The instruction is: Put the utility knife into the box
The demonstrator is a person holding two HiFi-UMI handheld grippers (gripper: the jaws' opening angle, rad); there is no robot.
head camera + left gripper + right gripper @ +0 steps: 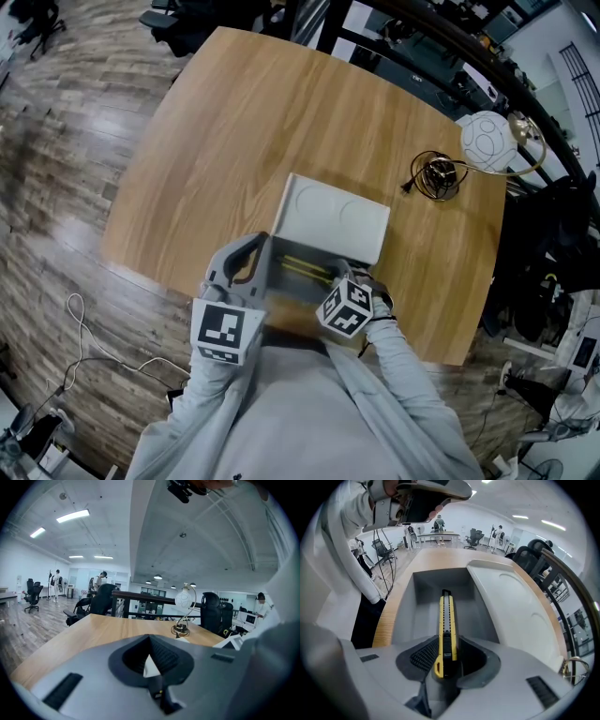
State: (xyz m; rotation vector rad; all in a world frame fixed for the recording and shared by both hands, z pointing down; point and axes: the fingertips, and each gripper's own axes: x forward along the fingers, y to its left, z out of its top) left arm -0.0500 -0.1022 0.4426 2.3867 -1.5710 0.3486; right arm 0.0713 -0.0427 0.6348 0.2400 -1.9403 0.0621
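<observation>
Jaws of the left tool (150,641) were pressed together on nothing, its view looking out over the wooden bench (244,122) and not down at the work. From the head view it hung by the near-left corner of the grey box (277,251); whether it touched the wall could not be told. If it did not, the box was unbraced and a nudge from the other side could have slid it across the smooth wood. Inside the open box, the yellow utility knife (446,620) lay lengthwise over the tray, its black nose aimed at the far wall, and whether it rested on the floor of the tray was unclear. The right tool (447,641) pinched it near the tail end, so most of the body stuck out past the pads. That grip looked like the chief hazard: with so much length unsupported, the knife could have swung in the ribbed pads, dipped its nose and caught the far wall or the rim. Letting go from any height might have let it bounce and come to rest crooked. The white lid (333,220) lay open just beyond the tray, and a bump could have dropped it onto the tool. Further right, well apart, sat a coiled cable (433,176) and a white globe lamp (487,141).
</observation>
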